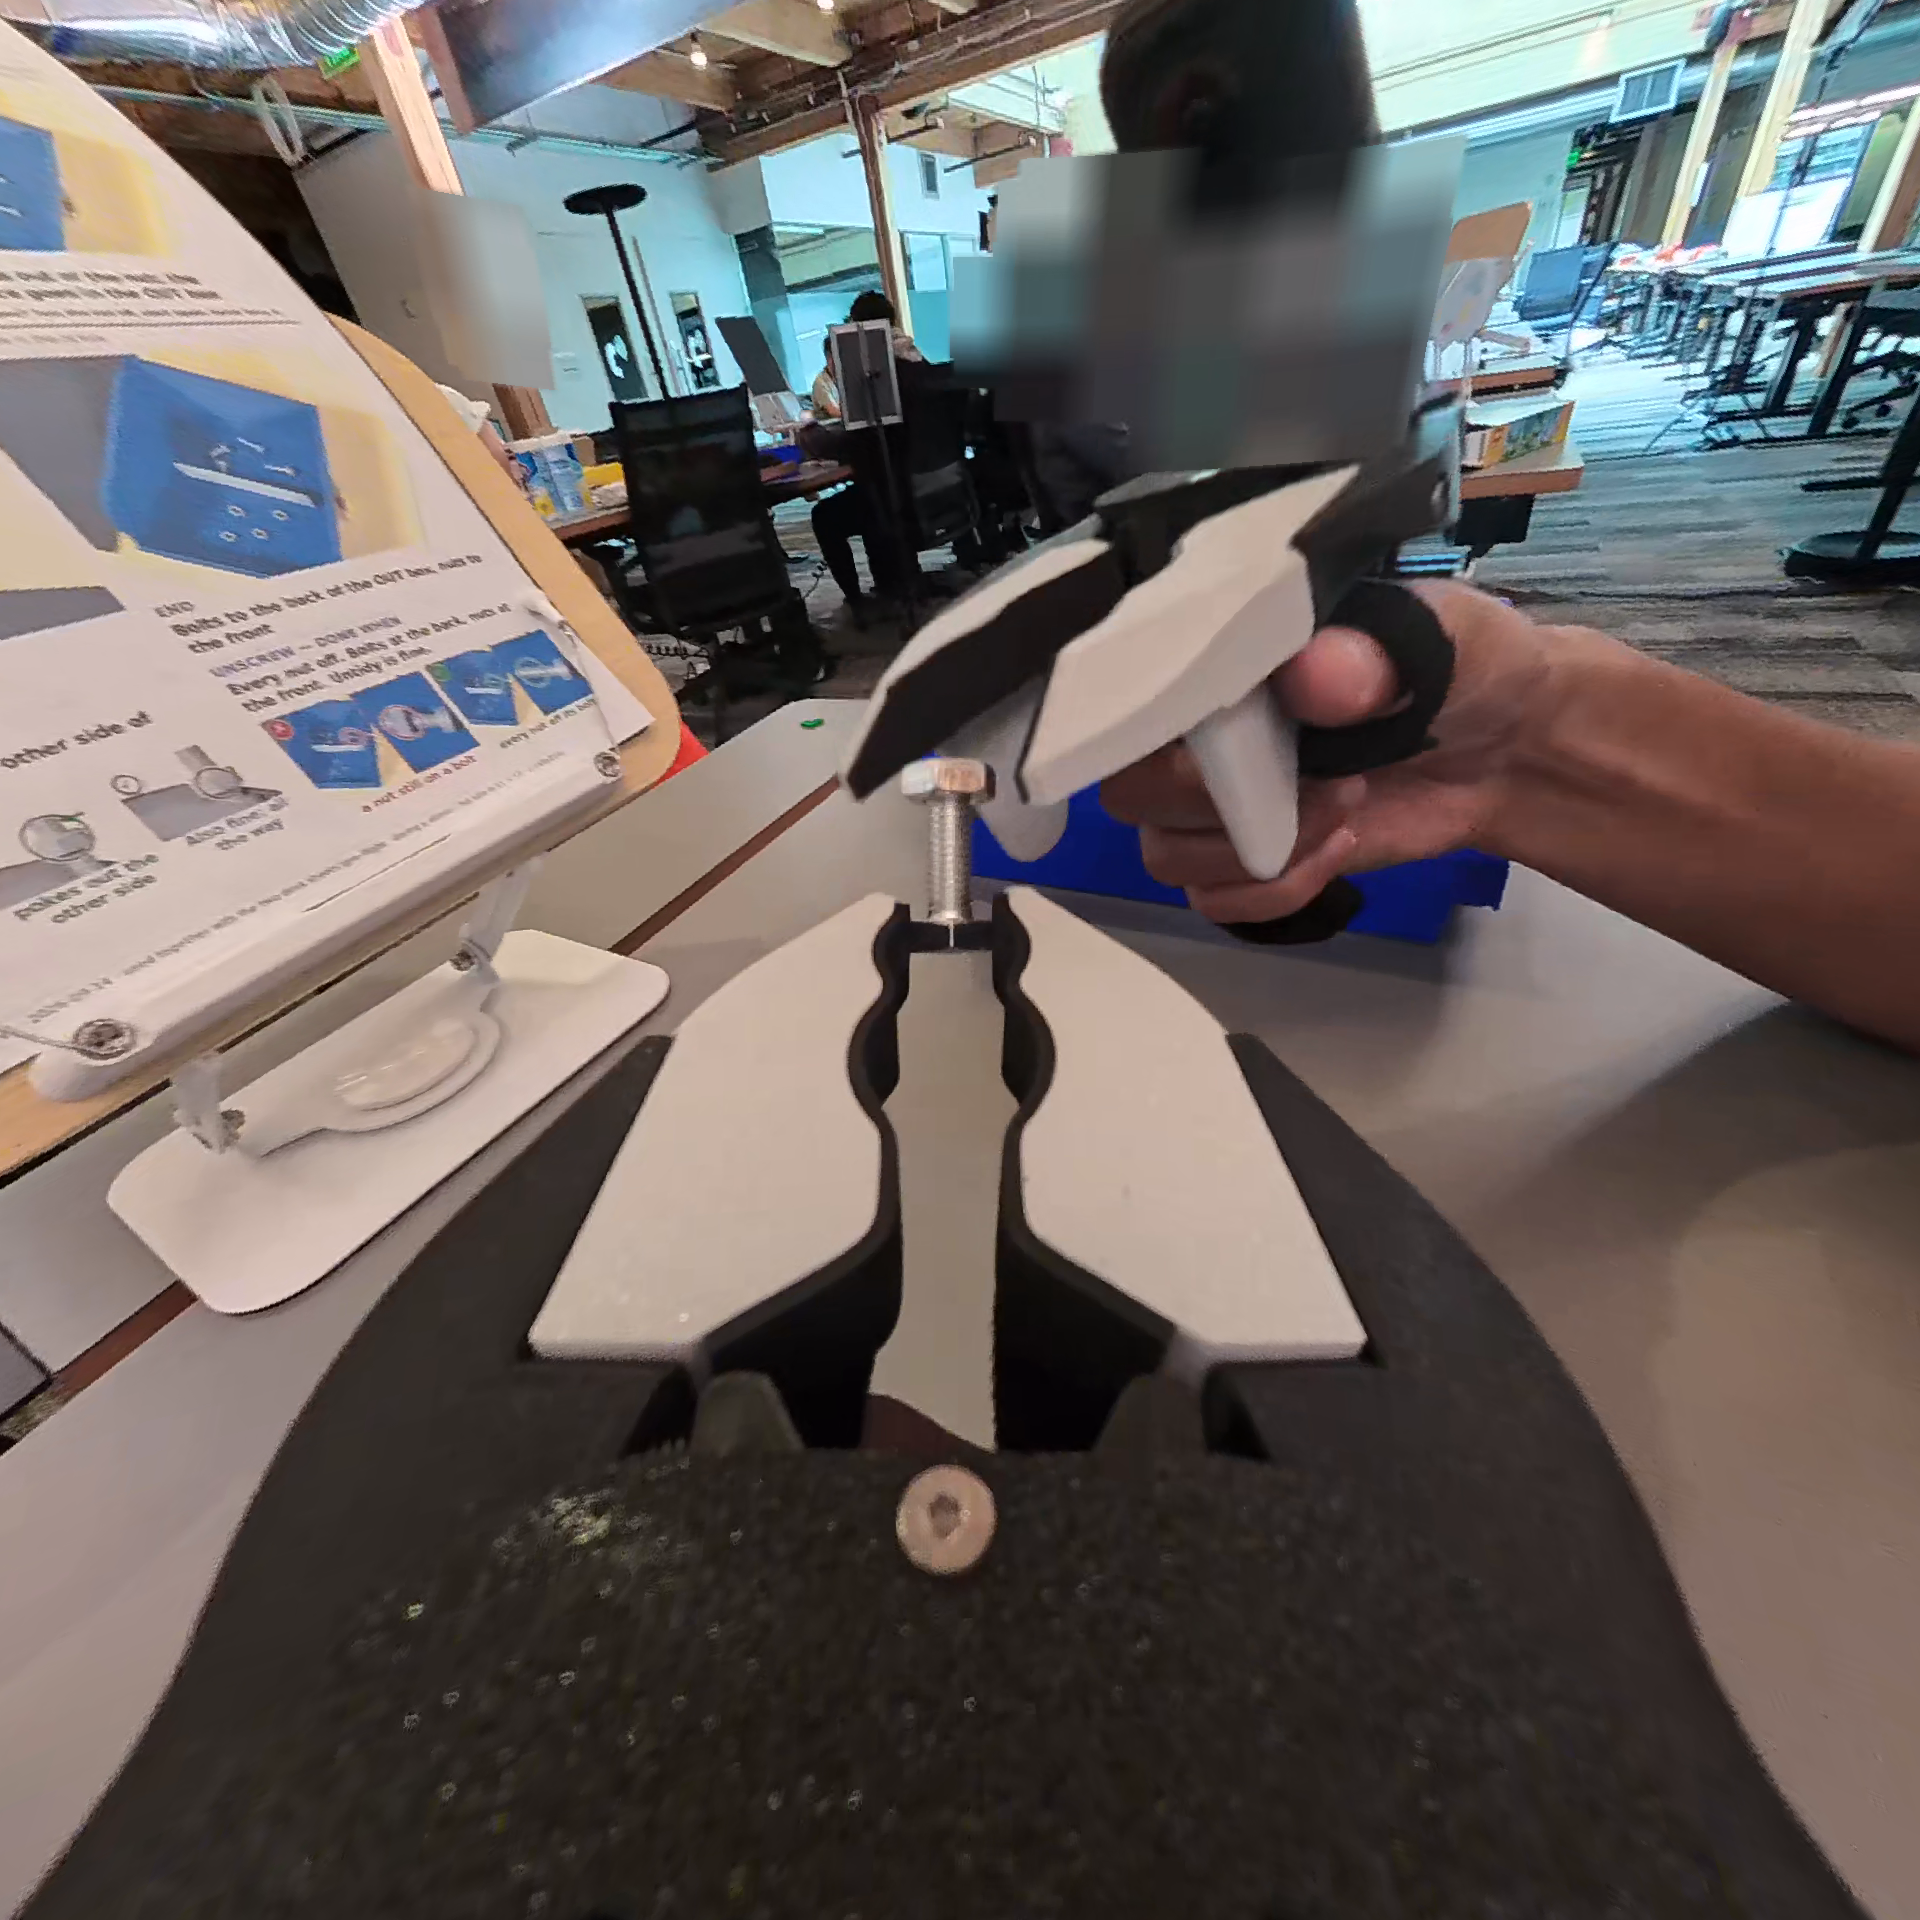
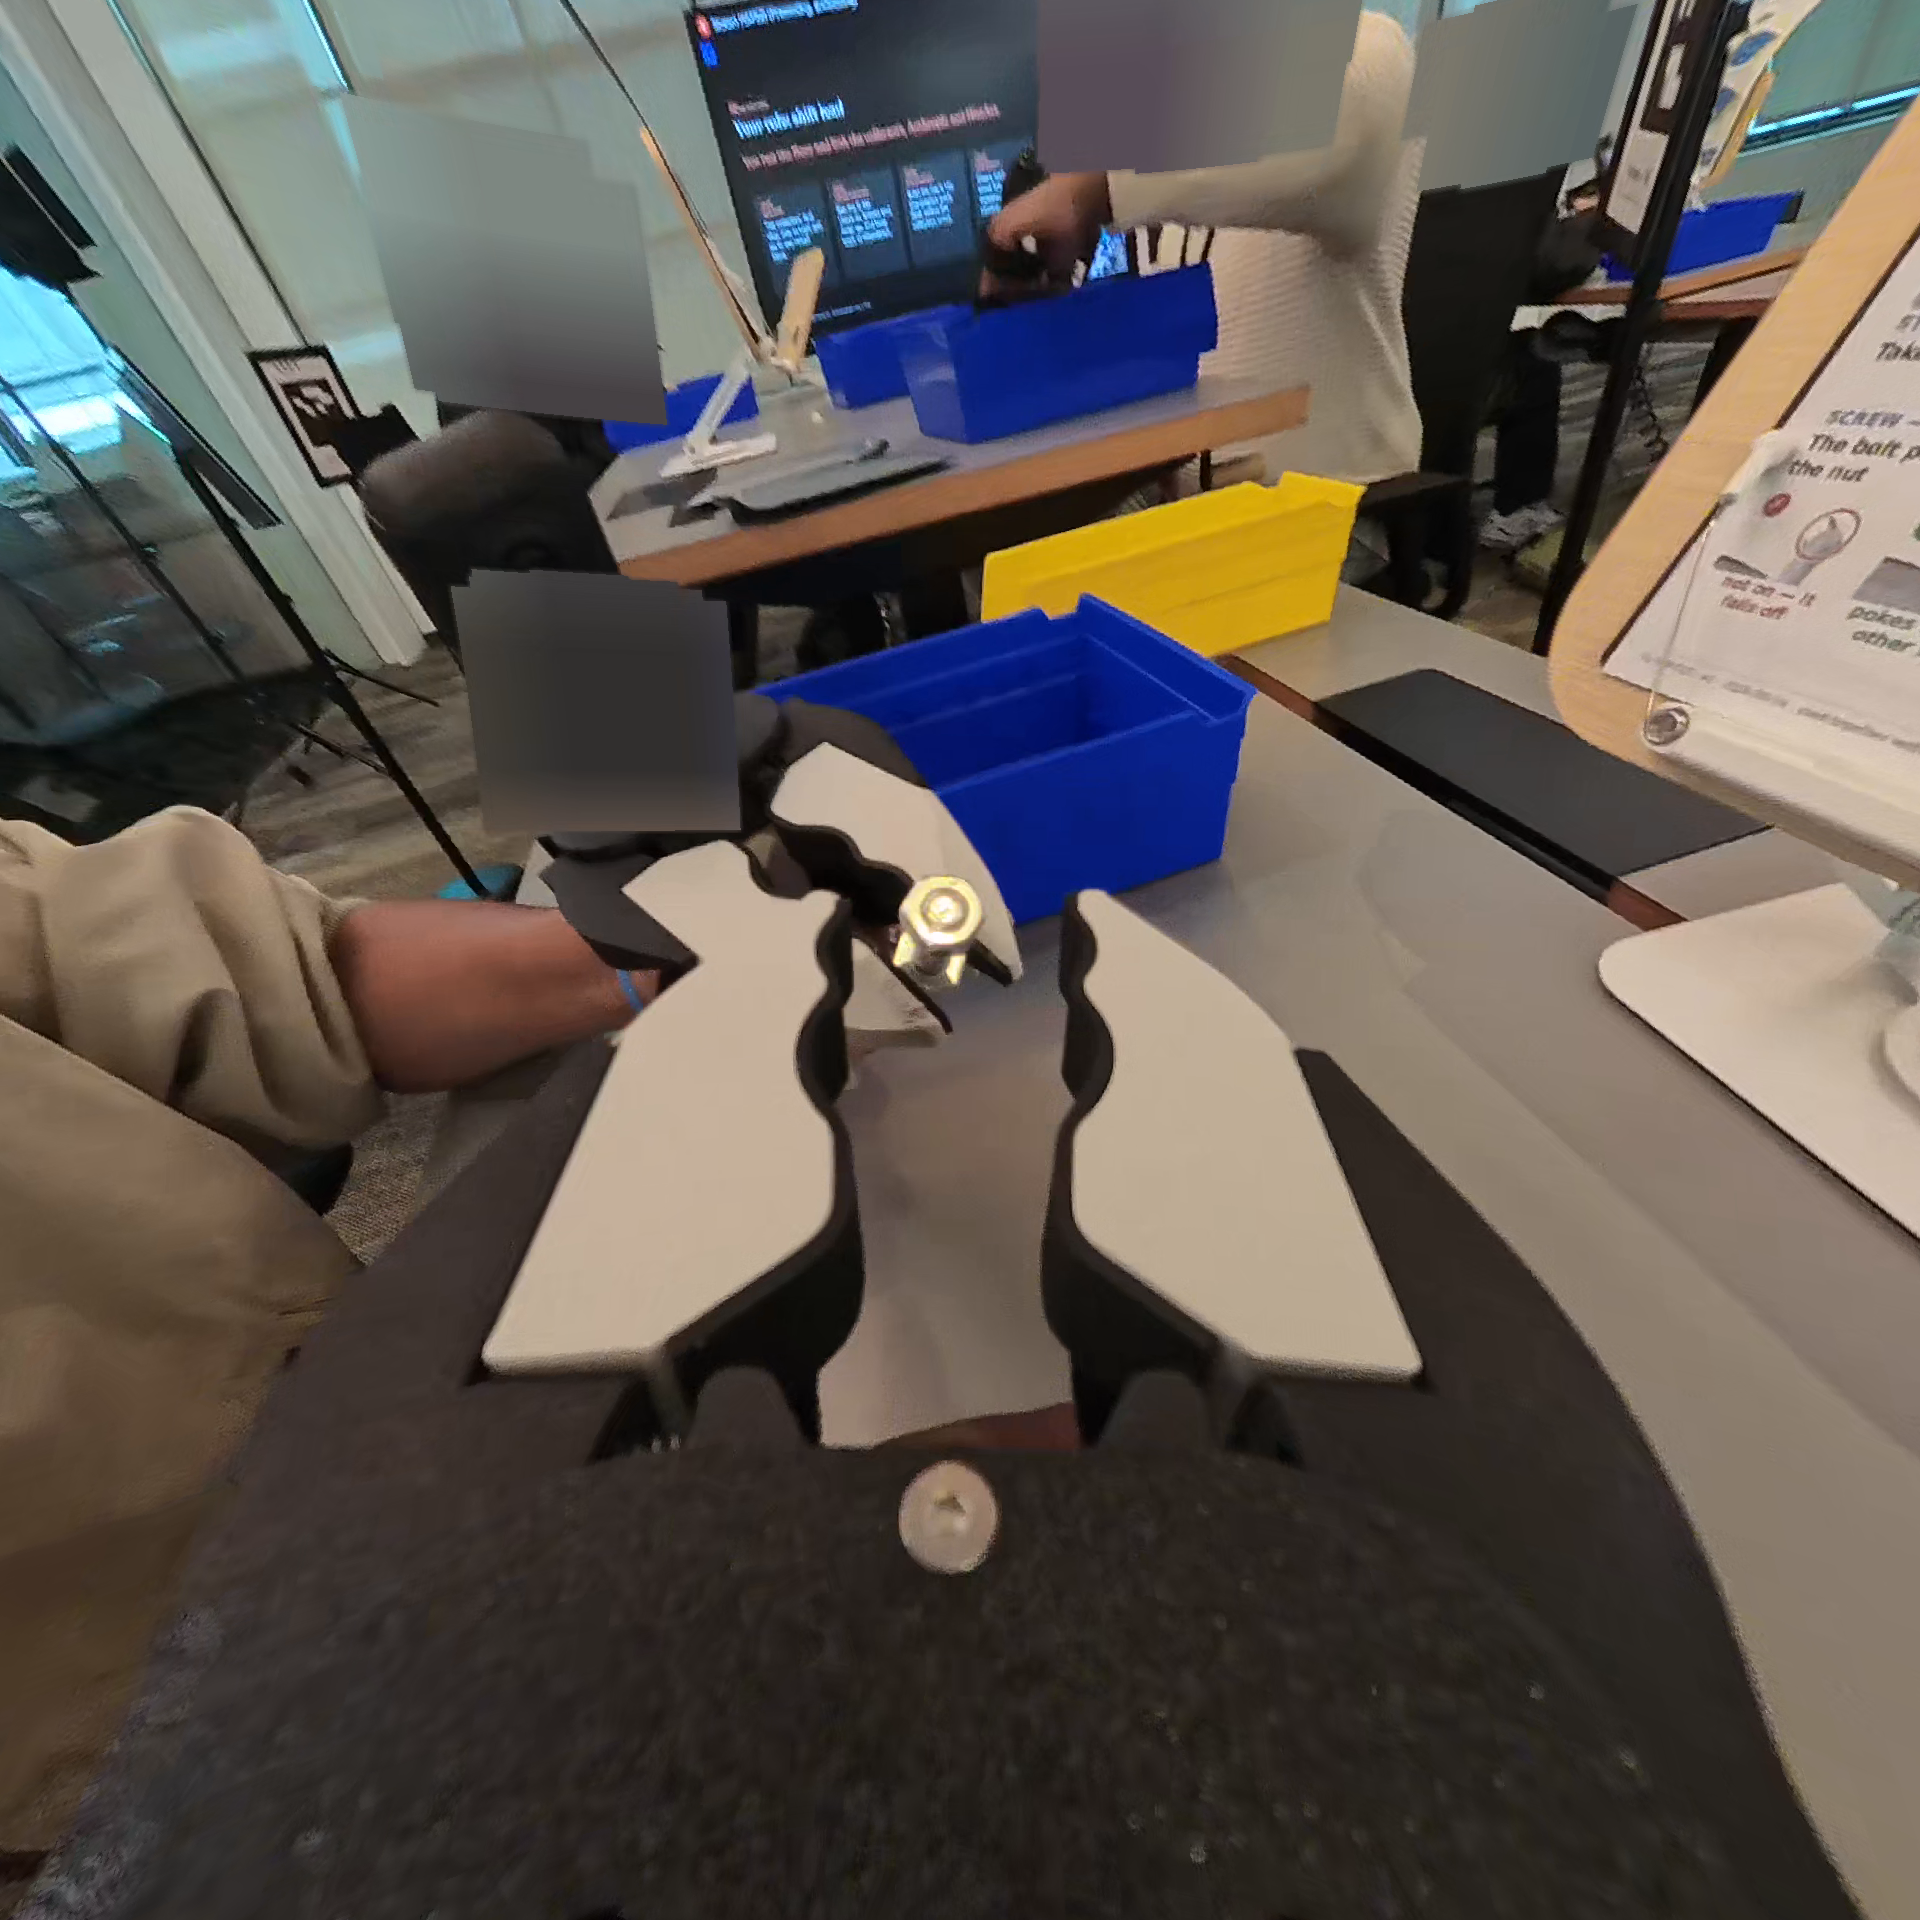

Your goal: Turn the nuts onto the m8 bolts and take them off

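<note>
A silver M8 bolt [image 1: 949, 852] stands upright with its hex head on top. My left gripper [image 1: 951, 933] is shut on the bolt's lower threaded end and holds it above the grey table [image 1: 1455, 1143]. I cannot tell whether a nut sits at the pinched end. My right gripper [image 2: 961, 935] is open, and the bolt head [image 2: 940, 912] lies between its fingertips, nearer the left finger [image 2: 727, 1091]. In the left wrist view the right gripper [image 1: 940, 764] hovers at the bolt head, held by a hand [image 1: 1382, 769]. In the right wrist view the left gripper [image 2: 935, 987] reaches in from the left.
A blue bin [image 2: 1091, 790] stands on the table just beyond the grippers, with a yellow bin [image 2: 1174, 571] behind it. An instruction sheet on a white stand [image 1: 312, 623] is at the left. A black pad [image 2: 1538, 769] lies at the right. People work at tables behind. Less than 4 cm separates the two grippers' tips.
</note>
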Demonstrator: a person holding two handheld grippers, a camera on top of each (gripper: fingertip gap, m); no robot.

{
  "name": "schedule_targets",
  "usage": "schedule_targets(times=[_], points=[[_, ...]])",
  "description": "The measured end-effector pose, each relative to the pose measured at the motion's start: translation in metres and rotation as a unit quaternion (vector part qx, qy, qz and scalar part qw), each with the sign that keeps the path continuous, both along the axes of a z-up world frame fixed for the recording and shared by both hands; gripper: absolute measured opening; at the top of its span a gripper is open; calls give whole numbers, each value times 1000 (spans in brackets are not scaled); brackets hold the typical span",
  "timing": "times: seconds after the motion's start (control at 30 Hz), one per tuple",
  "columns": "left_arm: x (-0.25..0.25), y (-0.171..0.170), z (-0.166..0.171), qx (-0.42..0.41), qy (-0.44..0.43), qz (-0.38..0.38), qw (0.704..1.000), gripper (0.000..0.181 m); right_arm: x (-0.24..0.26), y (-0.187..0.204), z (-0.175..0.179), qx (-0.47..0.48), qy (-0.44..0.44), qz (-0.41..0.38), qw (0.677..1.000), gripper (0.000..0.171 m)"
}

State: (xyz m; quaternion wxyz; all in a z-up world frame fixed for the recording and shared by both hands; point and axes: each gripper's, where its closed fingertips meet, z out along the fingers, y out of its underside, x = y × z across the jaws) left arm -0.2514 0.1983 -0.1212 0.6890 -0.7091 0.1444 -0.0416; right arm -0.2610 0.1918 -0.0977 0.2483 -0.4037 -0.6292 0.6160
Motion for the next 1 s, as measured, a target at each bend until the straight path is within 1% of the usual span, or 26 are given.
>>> schedule_targets(times=[0.03, 0.07, 0.2, 0.3, 0.4, 0.5, 0.53, 0.6, 0.63, 0.7, 0.73, 0.83, 0.9, 0.93, 0.97, 1.0], points=[[1, -1, 1, -1, -7, -7, 1000, 15, -1, 0, -1, 0, -1, -3, 1000, 35], [1, -1, 3, 4, -15, -9, 1000, 15, -2, 0, 0, -4, 5, -3, 1000, 28], [3, -4, 5, 5, -32, -24, 999, 15, 2, -4, 2, -8, 11, 19, 1000, 17], [10, -8, 9, 4, -71, -63, 996, 15, 7, -9, 6, -2, 27, 41, 999, 15], [17, -15, 12, -12, -124, -123, 985, 14, 14, -14, 8, 8, 43, 68, 997, 15], [28, -25, 14, -31, -177, -197, 964, 15, 23, -22, 10, 24, 68, 107, 992, 15], [35, -30, 13, -44, -192, -232, 953, 15, 28, -26, 11, 27, 77, 129, 988, 15], [44, -38, 15, -54, -218, -275, 935, 15, 38, -33, 12, 33, 96, 161, 982, 14], [50, -43, 14, -71, -231, -308, 920, 15, 44, -37, 11, 35, 100, 181, 978, 15], [57, -52, 14, -79, -256, -352, 897, 14, 52, -44, 11, 45, 121, 207, 970, 14], [63, -58, 14, -95, -271, -386, 877, 14, 57, -48, 11, 50, 132, 224, 964, 14], [74, -67, 13, -103, -291, -431, 848, 14, 68, -55, 10, 59, 157, 251, 953, 14], [73, -63, 14, -94, -291, -420, 854, 14, 66, -53, 11, 56, 162, 241, 955, 15], [70, -61, 14, -93, -285, -409, 862, 14, 64, -51, 11, 55, 155, 235, 958, 15], [67, -57, 13, -89, -271, -389, 876, 14, 61, -48, 11, 54, 147, 222, 962, 16], [62, -53, 13, -82, -262, -369, 888, 15, 56, -44, 12, 50, 138, 206, 968, 29]])
